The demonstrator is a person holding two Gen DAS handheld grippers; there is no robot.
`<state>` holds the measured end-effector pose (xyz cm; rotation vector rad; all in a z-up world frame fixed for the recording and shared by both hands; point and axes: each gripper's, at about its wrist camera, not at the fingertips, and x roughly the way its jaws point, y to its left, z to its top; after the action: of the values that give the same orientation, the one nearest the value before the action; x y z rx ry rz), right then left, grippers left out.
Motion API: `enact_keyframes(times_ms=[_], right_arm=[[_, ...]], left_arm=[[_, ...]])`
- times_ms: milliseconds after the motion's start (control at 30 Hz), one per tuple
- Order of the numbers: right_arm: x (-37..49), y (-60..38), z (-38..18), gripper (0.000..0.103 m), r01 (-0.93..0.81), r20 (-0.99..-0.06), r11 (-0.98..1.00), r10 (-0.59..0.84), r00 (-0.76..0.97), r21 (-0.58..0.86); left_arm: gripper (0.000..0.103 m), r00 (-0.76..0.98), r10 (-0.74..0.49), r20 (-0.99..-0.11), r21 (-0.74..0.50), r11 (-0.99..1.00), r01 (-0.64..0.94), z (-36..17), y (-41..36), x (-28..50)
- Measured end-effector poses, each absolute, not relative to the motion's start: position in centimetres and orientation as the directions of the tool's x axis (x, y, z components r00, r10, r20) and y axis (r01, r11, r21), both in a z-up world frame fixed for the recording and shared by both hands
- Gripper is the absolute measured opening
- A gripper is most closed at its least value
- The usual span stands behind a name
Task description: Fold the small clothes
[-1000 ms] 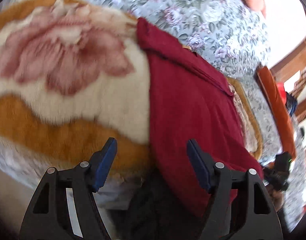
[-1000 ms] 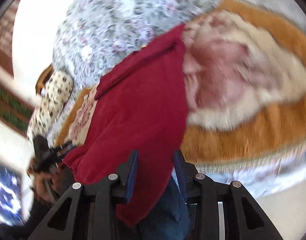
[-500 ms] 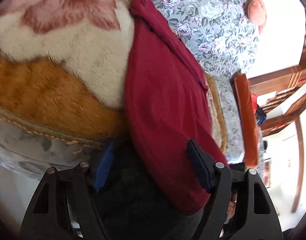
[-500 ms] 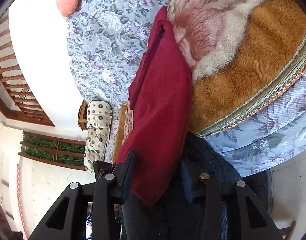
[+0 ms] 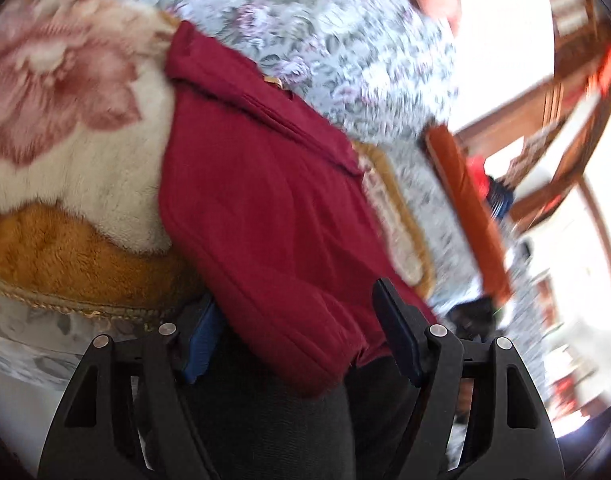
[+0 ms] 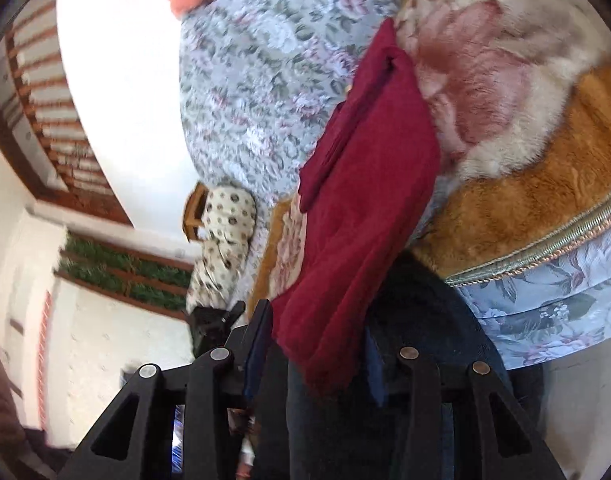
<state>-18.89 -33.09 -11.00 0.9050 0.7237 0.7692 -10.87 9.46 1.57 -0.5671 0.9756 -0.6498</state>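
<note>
- Between our left gripper's (image 5: 301, 338) spread fingers hangs the red garment's (image 5: 265, 208) hem, ungripped.
- Ahead of our right gripper (image 6: 317, 354), pads look pinched on its edge; we cannot confirm.
- Beyond, it drapes over the plush blanket (image 5: 65, 136); we should grip both corners evenly before folding.

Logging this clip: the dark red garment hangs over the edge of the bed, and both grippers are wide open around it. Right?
Not both. The left gripper is open around the red garment, but in the right wrist view the right gripper is shut on its hanging end.
</note>
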Motion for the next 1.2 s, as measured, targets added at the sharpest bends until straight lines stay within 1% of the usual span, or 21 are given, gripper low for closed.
enact_keyframes(times_ms=[67,100,167,200,333,433,500,533,567,600,633,667,733,833,867,967,1067,1200], right_arm=[[-19.2,-32.9,-10.7,0.038,-0.270,-0.260,0.453,0.805,0.533,0.850],[-19.3,-32.8,-10.6,0.033,-0.266,-0.294,0.491,0.789,0.539,0.830],[-19.5,-32.6,-10.8,0.027,-0.255,-0.338,0.536,0.767,0.545,0.804],[-19.5,-32.6,-10.9,0.025,-0.254,-0.346,0.545,0.762,0.548,0.799],[-19.8,-32.5,-10.9,0.024,-0.255,-0.360,0.569,0.746,0.561,0.781],[-19.9,-32.5,-10.9,0.024,-0.259,-0.366,0.579,0.740,0.564,0.773],[-19.8,-32.2,-10.7,0.019,-0.264,-0.376,0.599,0.727,0.575,0.756],[-19.9,-32.1,-10.5,0.016,-0.273,-0.379,0.612,0.719,0.582,0.743],[-20.1,-32.0,-10.3,0.015,-0.281,-0.384,0.626,0.711,0.589,0.727],[-20.3,-31.8,-10.1,0.013,-0.285,-0.396,0.648,0.696,0.599,0.706],[-20.4,-31.5,-9.8,0.012,-0.298,-0.407,0.670,0.684,0.606,0.680],[-20.6,-31.3,-9.4,0.011,-0.307,-0.416,0.689,0.671,0.614,0.657],[-20.9,-31.0,-8.4,0.010,-0.325,-0.424,0.724,0.642,0.639,0.608],[-20.4,-31.4,-6.6,0.010,-0.348,-0.395,0.741,0.623,0.675,0.574],[-19.9,-31.6,-5.7,0.010,-0.358,-0.383,0.752,0.611,0.693,0.553],[-17.5,-32.1,-3.8,0.010,-0.356,-0.358,0.769,0.584,0.729,0.531],[-14.0,-32.4,-1.8,0.010,-0.359,-0.326,0.776,0.568,0.756,0.518],[-8.7,-31.5,0.6,0.010,-0.338,-0.326,0.821,0.511,0.795,0.460]], left_arm=[[0.068,0.407,-0.686,-0.603,-0.637,0.721,0.273,1.6,8.4,-11.6],[0.065,0.420,-0.658,-0.625,-0.602,0.749,0.277,1.4,8.0,-11.8],[0.062,0.439,-0.629,-0.641,-0.578,0.772,0.263,0.9,8.0,-11.9],[0.059,0.445,-0.618,-0.648,-0.576,0.780,0.244,0.6,8.2,-11.8],[0.059,0.450,-0.622,-0.641,-0.624,0.763,0.167,-0.6,9.6,-11.5],[0.059,0.434,-0.634,-0.640,-0.644,0.751,0.148,-0.9,10.1,-11.6],[0.059,0.437,-0.623,-0.649,-0.635,0.760,0.138,-1.2,10.2,-11.6],[0.054,0.441,-0.620,-0.649,-0.635,0.761,0.134,-1.1,10.2,-11.8],[0.044,0.448,-0.613,-0.651,-0.632,0.764,0.129,-1.2,10.3,-12.0],[0.026,0.462,-0.592,-0.660,-0.616,0.779,0.119,-1.1,10.4,-12.2],[0.008,0.476,-0.596,-0.647,-0.622,0.773,0.123,-0.8,10.6,-12.4],[0.008,0.482,-0.606,-0.633,-0.632,0.764,0.130,-0.5,10.6,-12.6],[0.008,0.509,-0.580,-0.636,-0.606,0.784,0.136,0.1,10.3,-12.8],[0.008,0.544,-0.572,-0.614,-0.605,0.783,0.142,0.7,10.2,-12.4],[0.008,0.564,-0.575,-0.592,-0.622,0.772,0.134,1.0,10.6,-11.9],[0.008,0.614,-0.578,-0.537,-0.675,0.732,0.099,1.6,11.5,-9.7],[0.008,0.657,-0.561,-0.504,-0.695,0.715,0.077,2.5,11.7,-6.1],[0.008,0.689,-0.514,-0.511,-0.683,0.729,0.037,3.2,11.2,-1.3]])
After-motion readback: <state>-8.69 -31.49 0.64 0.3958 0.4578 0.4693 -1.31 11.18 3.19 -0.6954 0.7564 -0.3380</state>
